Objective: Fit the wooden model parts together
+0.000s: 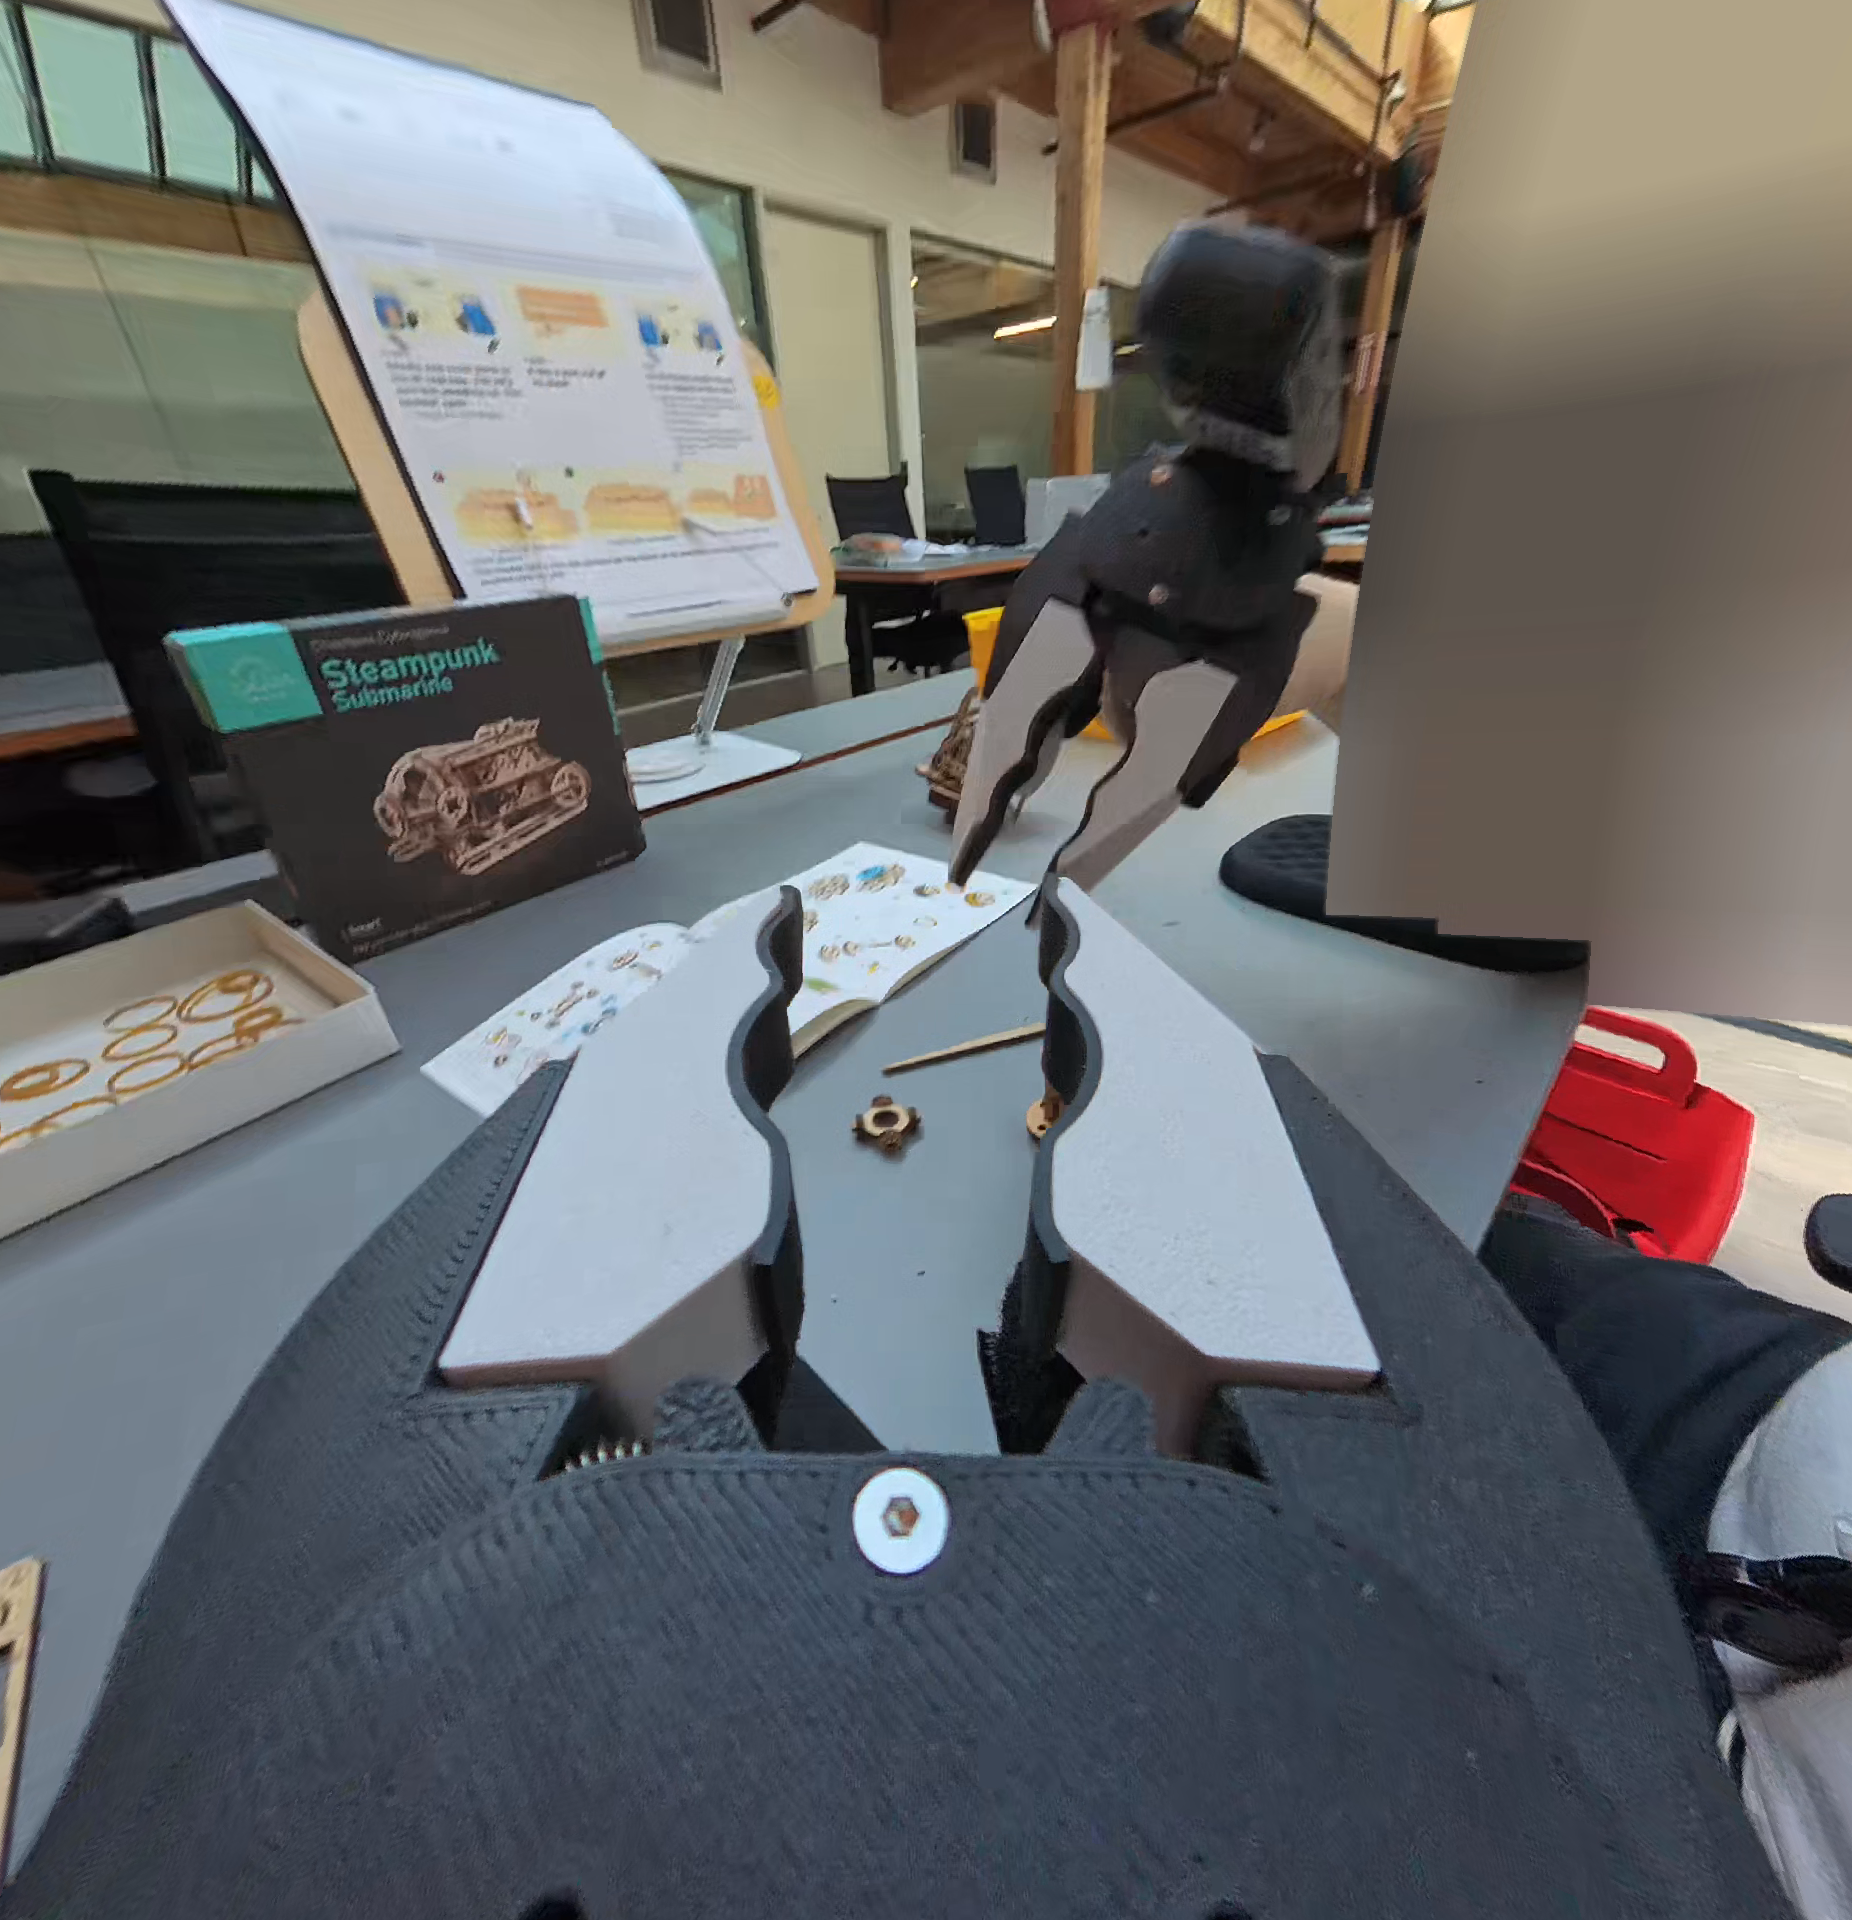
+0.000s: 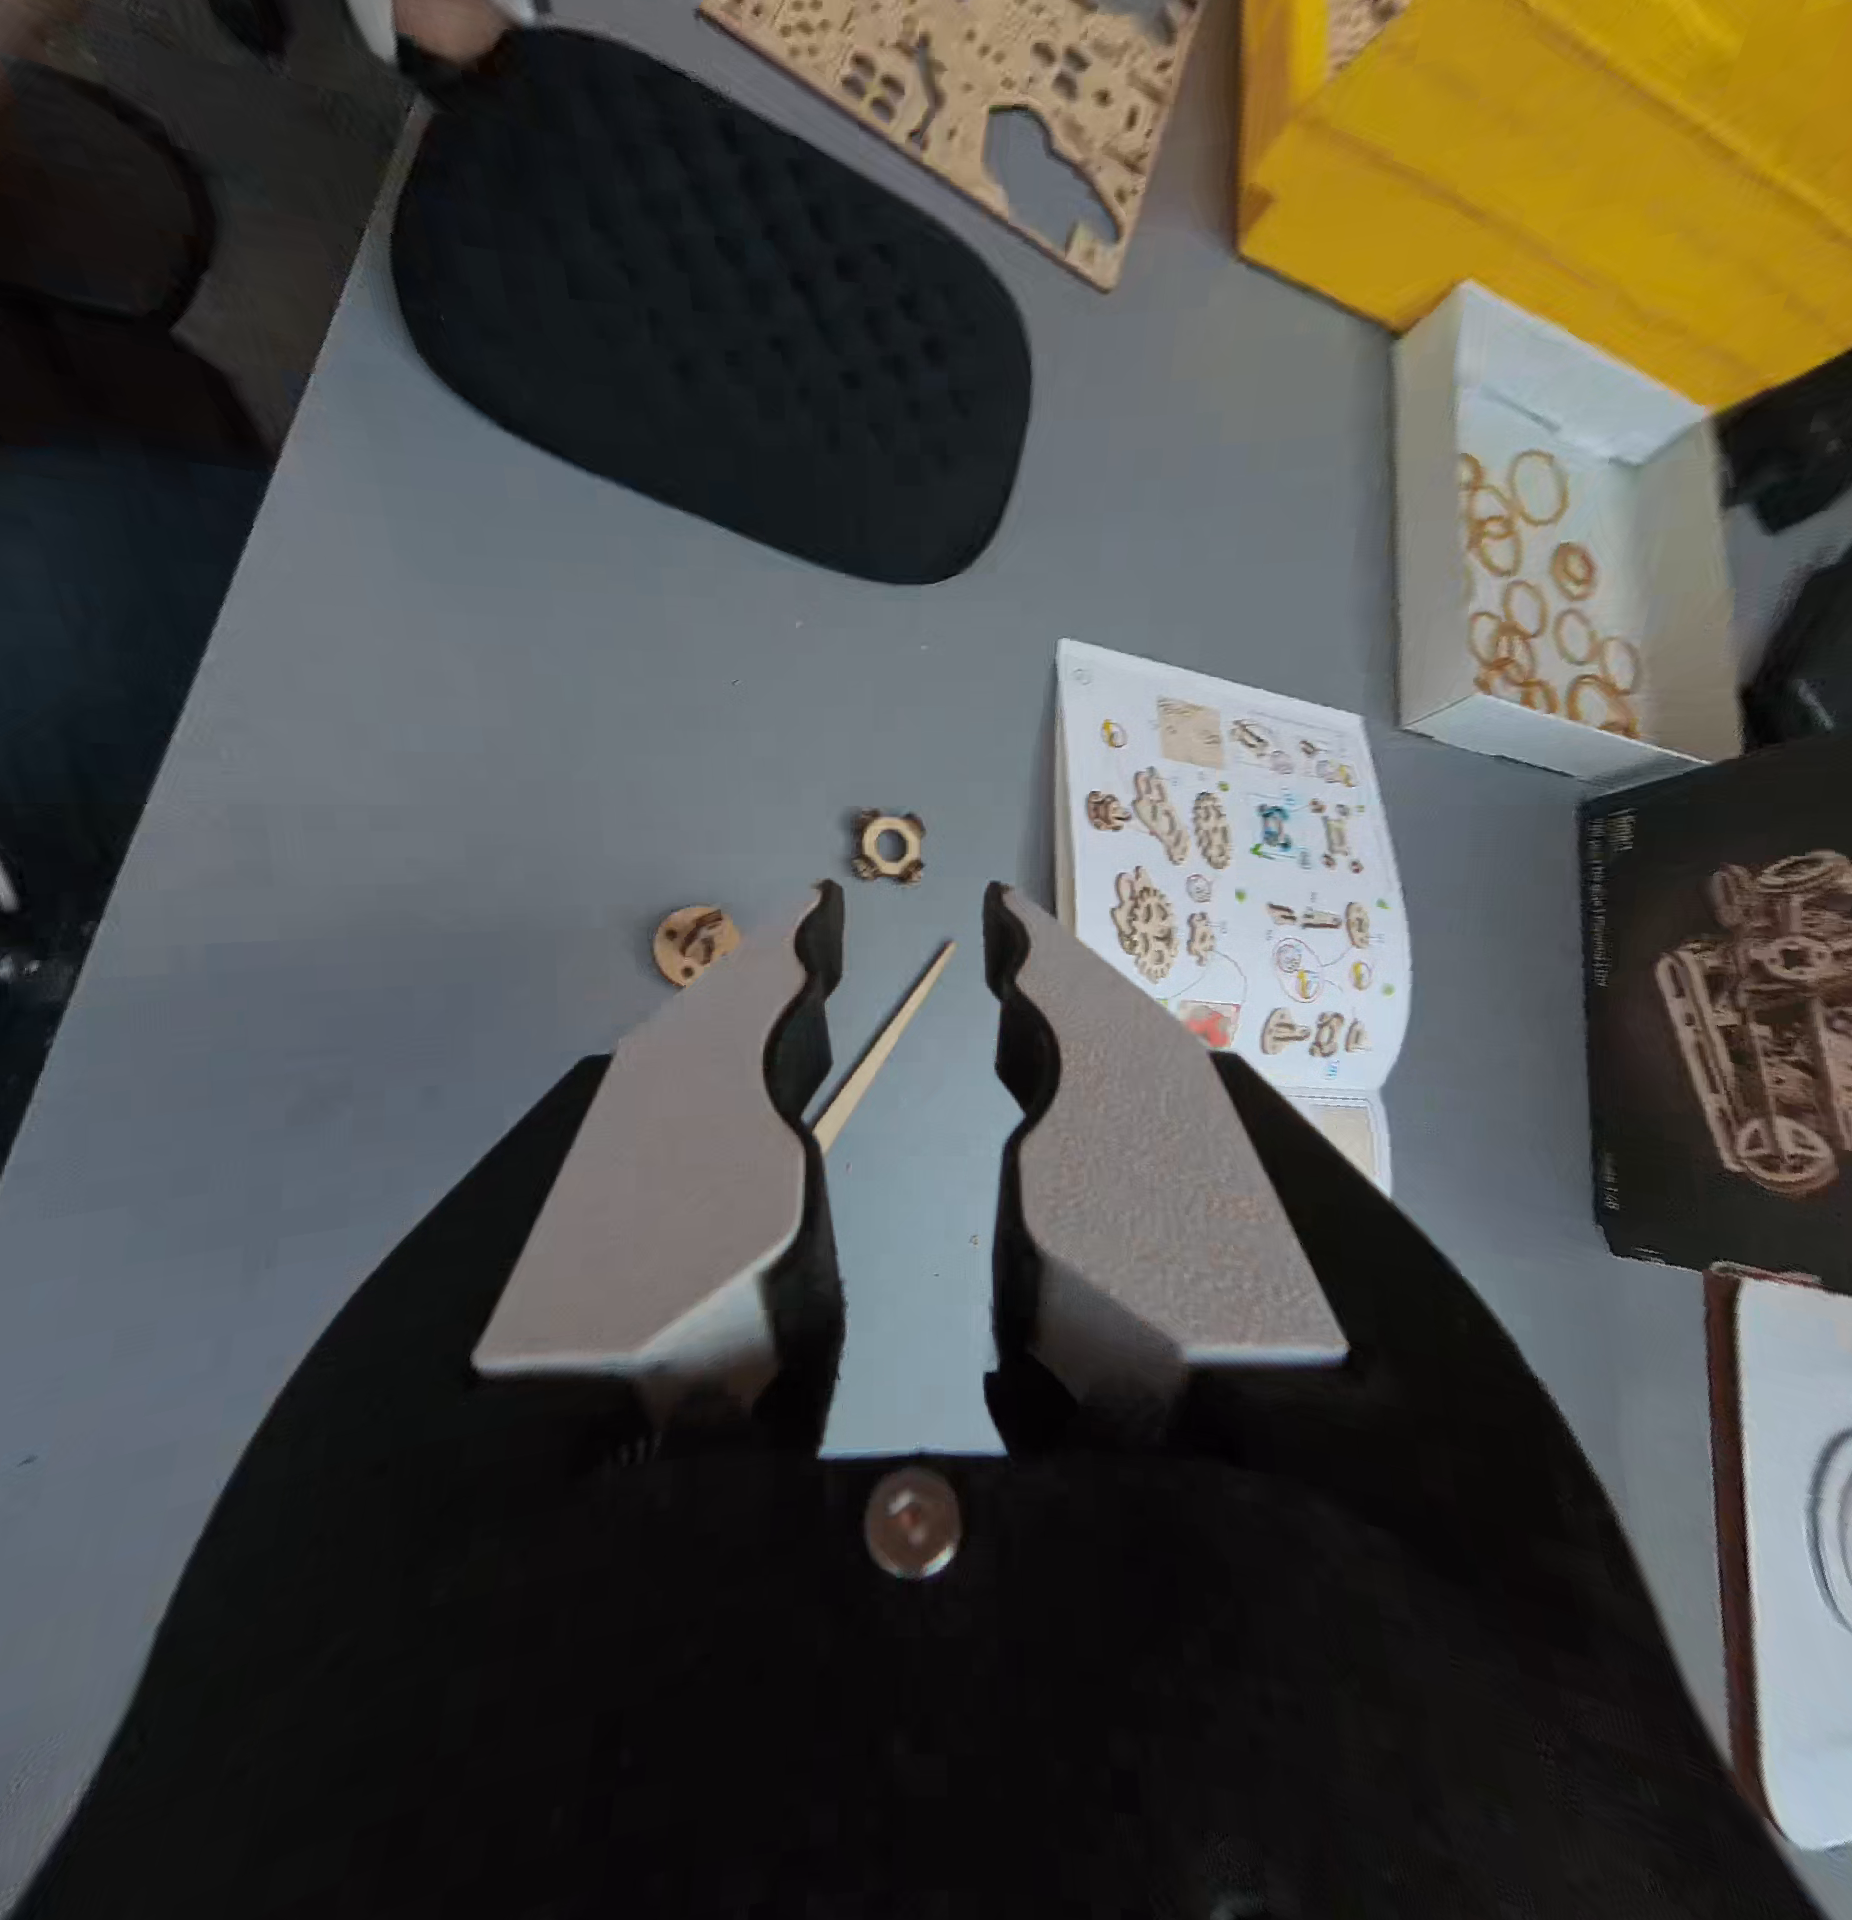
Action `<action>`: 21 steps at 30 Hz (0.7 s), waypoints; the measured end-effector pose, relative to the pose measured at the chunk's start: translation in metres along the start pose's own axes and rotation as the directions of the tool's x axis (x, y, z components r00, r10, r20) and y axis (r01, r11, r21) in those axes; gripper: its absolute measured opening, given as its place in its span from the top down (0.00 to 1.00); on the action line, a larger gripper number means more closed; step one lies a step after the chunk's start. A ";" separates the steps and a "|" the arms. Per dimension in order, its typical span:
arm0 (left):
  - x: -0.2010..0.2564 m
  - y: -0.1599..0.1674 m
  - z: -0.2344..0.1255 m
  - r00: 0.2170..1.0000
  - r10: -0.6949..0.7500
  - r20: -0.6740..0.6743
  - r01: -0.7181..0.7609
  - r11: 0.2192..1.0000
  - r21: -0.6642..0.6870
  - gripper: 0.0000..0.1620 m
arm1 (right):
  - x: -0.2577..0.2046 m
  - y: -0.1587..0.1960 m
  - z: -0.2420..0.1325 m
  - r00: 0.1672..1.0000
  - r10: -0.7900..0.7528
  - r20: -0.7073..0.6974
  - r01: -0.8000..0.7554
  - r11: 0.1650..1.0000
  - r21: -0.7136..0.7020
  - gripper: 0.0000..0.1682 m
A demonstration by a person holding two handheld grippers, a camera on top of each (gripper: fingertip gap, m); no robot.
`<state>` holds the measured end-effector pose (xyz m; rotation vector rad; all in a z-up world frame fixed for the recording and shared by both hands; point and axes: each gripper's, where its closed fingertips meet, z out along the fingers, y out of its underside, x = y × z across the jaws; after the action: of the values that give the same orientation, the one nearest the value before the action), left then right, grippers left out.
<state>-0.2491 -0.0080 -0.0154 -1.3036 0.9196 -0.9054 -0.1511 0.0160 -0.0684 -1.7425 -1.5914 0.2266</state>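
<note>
Grey table (image 2: 486, 727) — stick (image 2: 886, 1044) lies diagonal.

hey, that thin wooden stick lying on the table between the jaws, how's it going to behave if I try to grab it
The wooden stick looks very thin, so probably light and easy to snap if squeezed sideways. It lies flat on the smooth grey table, so it may slide or roll when nudged, and the open right gripper could struggle to get under it.

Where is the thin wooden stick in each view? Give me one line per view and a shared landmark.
Left wrist view: the thin wooden stick lies on the grey table beyond the fingertips, centre-right.
Right wrist view: the stick lies between the open fingers, slanting toward the upper right.
Shared landmark: the ring-shaped wooden part, lying apart from the stick in both.
</note>
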 end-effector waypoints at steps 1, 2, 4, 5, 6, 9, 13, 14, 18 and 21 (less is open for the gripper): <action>-0.011 0.012 0.004 0.998 -0.013 0.057 0.017 0.998 -0.065 0.73 | 0.024 -0.004 -0.009 0.987 0.059 -0.147 -0.045 0.994 0.096 0.84; -0.021 0.024 0.010 0.994 -0.018 0.111 0.033 0.991 -0.133 0.73 | 0.051 -0.001 -0.020 0.941 0.152 -0.303 -0.104 0.980 0.171 0.85; -0.043 0.046 0.023 0.975 0.019 0.223 0.049 0.955 -0.293 0.72 | 0.101 0.025 -0.052 0.728 0.351 -0.589 -0.253 0.936 0.245 0.76; -0.057 0.055 0.028 0.953 0.080 0.291 0.041 0.921 -0.387 0.71 | 0.116 0.041 -0.067 0.615 0.375 -0.694 -0.294 0.925 0.239 0.70; -0.073 0.060 0.032 0.919 0.166 0.357 0.024 0.882 -0.472 0.69 | 0.127 0.055 -0.081 0.516 0.362 -0.777 -0.323 0.922 0.215 0.69; -0.108 0.053 0.048 0.791 0.386 0.474 -0.025 0.795 -0.606 0.66 | 0.141 0.078 -0.099 0.345 0.362 -0.866 -0.414 0.887 0.206 0.52; -0.108 0.042 0.082 0.741 0.484 0.465 -0.078 0.750 -0.657 0.62 | 0.143 0.093 -0.101 0.264 0.375 -0.888 -0.457 0.860 0.227 0.50; -0.106 0.040 0.088 0.733 0.502 0.459 -0.096 0.744 -0.661 0.62 | 0.142 0.094 -0.099 0.263 0.382 -0.886 -0.463 0.856 0.232 0.50; -0.101 0.033 0.094 0.713 0.533 0.456 -0.123 0.736 -0.666 0.61 | 0.141 0.093 -0.105 0.257 0.353 -0.900 -0.442 0.871 0.216 0.50; -0.098 0.033 0.095 0.722 0.520 0.457 -0.126 0.748 -0.652 0.61 | 0.139 0.095 -0.105 0.265 0.361 -0.894 -0.443 0.869 0.219 0.50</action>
<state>-0.1972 0.1202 -0.0399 -1.7262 0.8819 0.1703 0.0138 0.1062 -0.0052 -1.7690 -0.2744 -0.5416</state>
